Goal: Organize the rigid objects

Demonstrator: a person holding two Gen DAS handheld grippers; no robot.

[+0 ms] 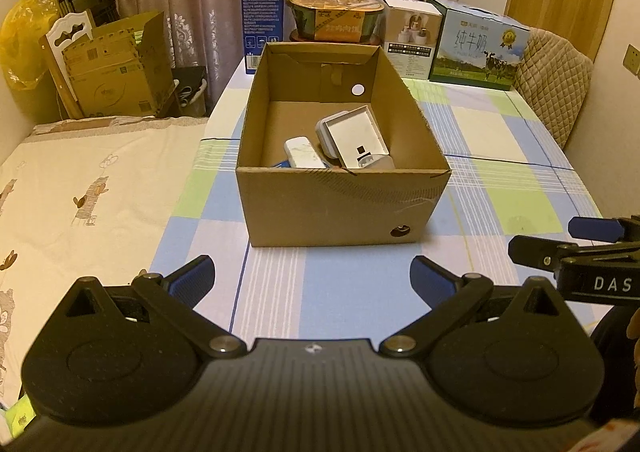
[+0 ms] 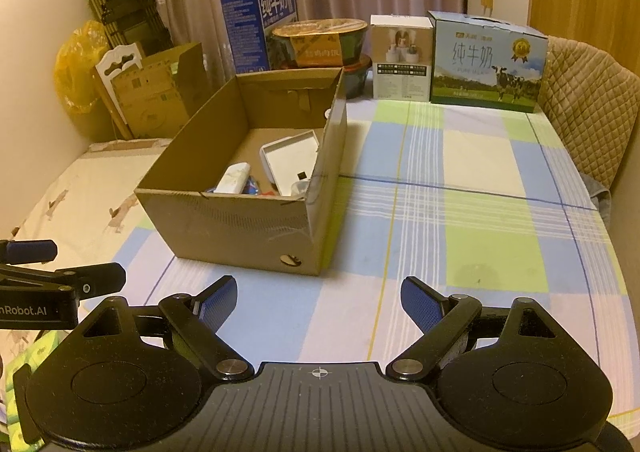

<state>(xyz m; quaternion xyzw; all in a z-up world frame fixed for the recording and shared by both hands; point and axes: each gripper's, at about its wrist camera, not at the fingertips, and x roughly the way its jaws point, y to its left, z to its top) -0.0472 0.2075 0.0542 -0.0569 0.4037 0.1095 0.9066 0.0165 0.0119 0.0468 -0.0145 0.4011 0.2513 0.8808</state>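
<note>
You are holding your left gripper [image 1: 312,276] over the checked tablecloth [image 1: 340,284], its blue-padded fingers [image 1: 192,278] standing wide apart with nothing between them. Straight ahead of those fingers, a short way off, an open cardboard box [image 1: 340,203] is sitting on the table. Inside it, toward the near wall and a little right of the fingers' midline, a white rounded device [image 1: 304,155] is lying beside a shallow white tray [image 1: 356,135] that is leaning tilted; something small and blue [image 1: 280,164] is showing at the device's left.

Your right gripper [image 2: 318,302] is hanging just beside the left one, also over bare cloth, its fingers [image 2: 420,304] spread wide and gripping nothing. From here the box [image 2: 240,228] is lying ahead and to the left of the fingers.

Far beyond both sets of fingers, along the table's back edge, a tall blue carton [image 2: 256,27], two stacked noodle bowls [image 2: 320,41], a small white box [image 2: 402,55] and a milk carton with a cow picture [image 2: 488,59] are standing in a row.
</note>
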